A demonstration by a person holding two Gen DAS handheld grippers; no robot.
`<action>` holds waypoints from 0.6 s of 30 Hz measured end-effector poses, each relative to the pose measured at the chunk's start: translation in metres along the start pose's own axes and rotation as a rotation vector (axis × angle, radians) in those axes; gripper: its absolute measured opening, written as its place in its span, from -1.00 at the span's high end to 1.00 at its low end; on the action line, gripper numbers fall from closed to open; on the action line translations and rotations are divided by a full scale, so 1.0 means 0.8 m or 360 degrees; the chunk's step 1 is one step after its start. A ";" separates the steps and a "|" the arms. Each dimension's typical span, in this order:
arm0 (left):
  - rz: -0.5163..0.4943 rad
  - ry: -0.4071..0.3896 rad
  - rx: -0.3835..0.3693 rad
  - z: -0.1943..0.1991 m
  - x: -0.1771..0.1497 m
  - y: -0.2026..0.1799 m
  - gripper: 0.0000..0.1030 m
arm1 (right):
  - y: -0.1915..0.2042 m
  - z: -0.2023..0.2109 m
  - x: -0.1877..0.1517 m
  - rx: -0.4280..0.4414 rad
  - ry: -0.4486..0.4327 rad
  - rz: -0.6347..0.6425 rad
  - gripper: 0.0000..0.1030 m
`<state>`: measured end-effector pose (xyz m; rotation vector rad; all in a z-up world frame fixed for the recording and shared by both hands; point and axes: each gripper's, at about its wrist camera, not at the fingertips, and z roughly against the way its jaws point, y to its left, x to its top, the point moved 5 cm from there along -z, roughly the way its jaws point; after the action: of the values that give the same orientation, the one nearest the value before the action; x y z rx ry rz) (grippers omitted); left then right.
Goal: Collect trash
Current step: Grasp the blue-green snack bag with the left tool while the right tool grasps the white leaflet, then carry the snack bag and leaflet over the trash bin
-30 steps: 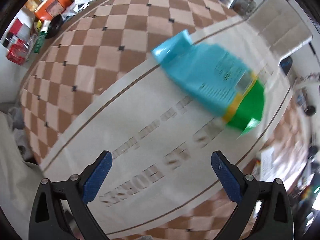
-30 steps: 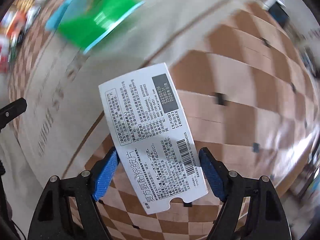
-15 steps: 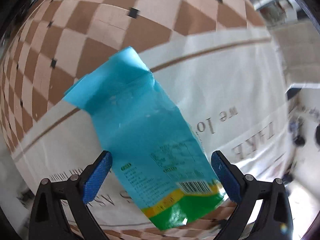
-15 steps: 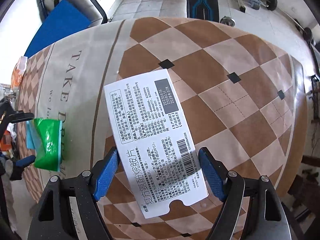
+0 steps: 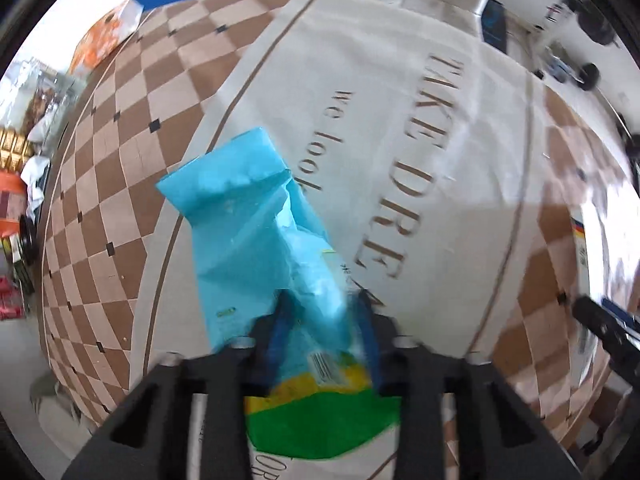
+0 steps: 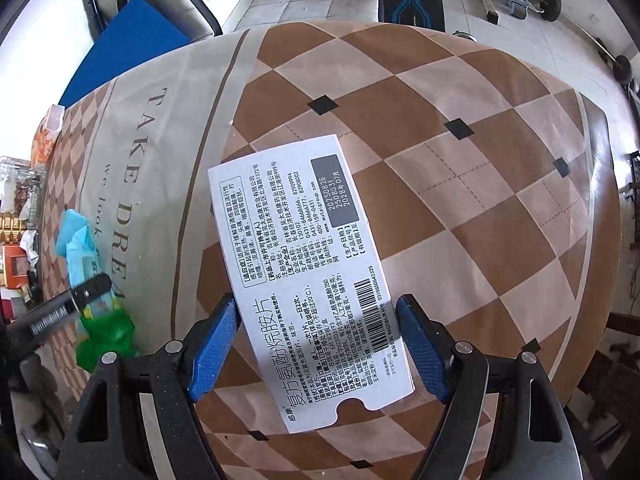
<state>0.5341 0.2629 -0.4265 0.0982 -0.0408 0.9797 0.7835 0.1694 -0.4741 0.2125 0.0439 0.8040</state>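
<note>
While the left gripper (image 5: 324,316) points down at the tabletop (image 5: 460,152), its jaws have just been closing and now pinch the blue and green snack bag (image 5: 248,224) between them, crumpling its middle; half a second ago they stood wide apart on either side of the flat bag. That bag lies on the cream runner (image 5: 452,128) printed with brown lettering, its blue end toward the far side and its green end under the gripper's body, so the lower edge is hidden. Whether anything is inside the bag cannot be told. Motion blur smears the blue pads and the barcode area. From the right wrist view the same bag (image 6: 86,256) appears small at the left edge, with the left gripper (image 6: 90,288) clamped across it. The right gripper (image 6: 316,328) holds its jaws wide, their blue pads against the two long edges of a white medicine box (image 6: 304,248), gripped as it was a second ago. Its printed back faces the camera, and its contents cannot be seen. Below the box lies the brown and beige checkered cloth (image 6: 460,200). Clutter at the far left (image 5: 24,168) is too small to identify.
</note>
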 end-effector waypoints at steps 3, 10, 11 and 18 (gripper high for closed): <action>-0.0027 -0.0080 -0.0021 0.022 -0.013 -0.003 0.77 | 0.009 0.004 -0.006 0.0005 -0.0037 0.0033 -0.56; 0.0026 -0.0248 -0.0059 0.076 -0.055 0.008 0.79 | 0.040 0.047 -0.034 0.0032 -0.0116 0.0103 -0.54; 0.0034 -0.0270 -0.0067 0.088 -0.063 0.012 0.79 | 0.045 0.055 -0.040 0.0036 -0.0134 0.0114 -0.54; 0.0030 -0.0391 -0.0084 0.125 -0.106 0.053 0.79 | 0.069 0.082 -0.093 0.0087 -0.0127 0.0164 0.80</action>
<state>0.4527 0.2064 -0.3311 0.1698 -0.2935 0.9805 0.7003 0.1420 -0.4013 0.3000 -0.0204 0.8968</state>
